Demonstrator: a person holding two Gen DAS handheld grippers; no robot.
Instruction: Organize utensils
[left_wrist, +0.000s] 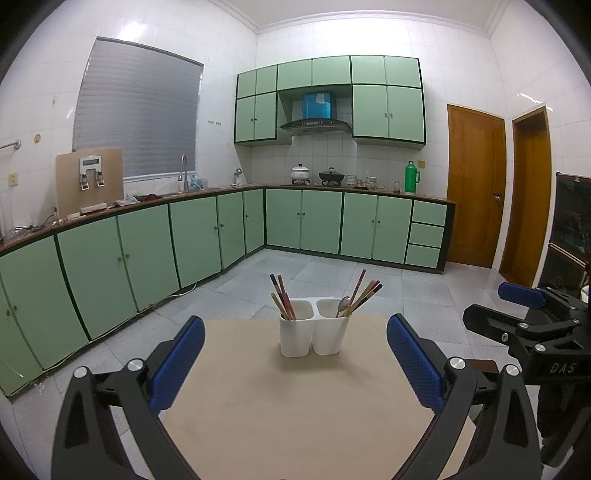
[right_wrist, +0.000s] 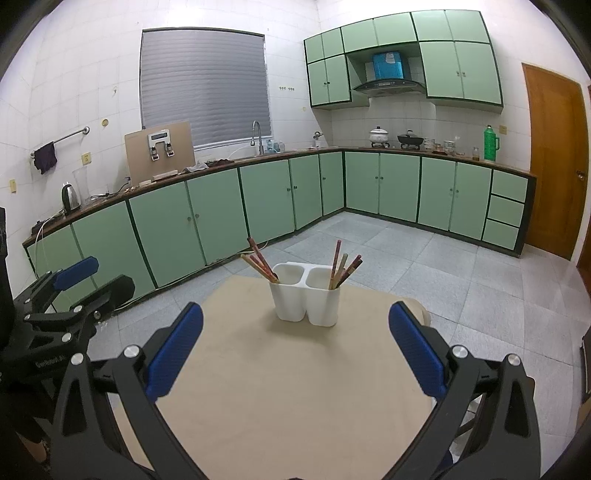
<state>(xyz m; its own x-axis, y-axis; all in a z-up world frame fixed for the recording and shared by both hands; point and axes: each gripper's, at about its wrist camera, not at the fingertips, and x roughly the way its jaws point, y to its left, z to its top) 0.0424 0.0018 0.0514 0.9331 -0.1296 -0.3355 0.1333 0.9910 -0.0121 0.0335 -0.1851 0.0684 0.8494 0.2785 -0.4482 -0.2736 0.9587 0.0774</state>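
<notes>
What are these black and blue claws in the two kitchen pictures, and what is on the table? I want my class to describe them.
They are two hand-held grabbers a person carries, each with a camera looking along its jaws. One picture is from the left gripper, the other from the right gripper. Both are open and hold nothing. On the beige table stands a white two-cup holder. Its left cup holds chopsticks; its right cup holds more chopsticks and a spoon.
</notes>
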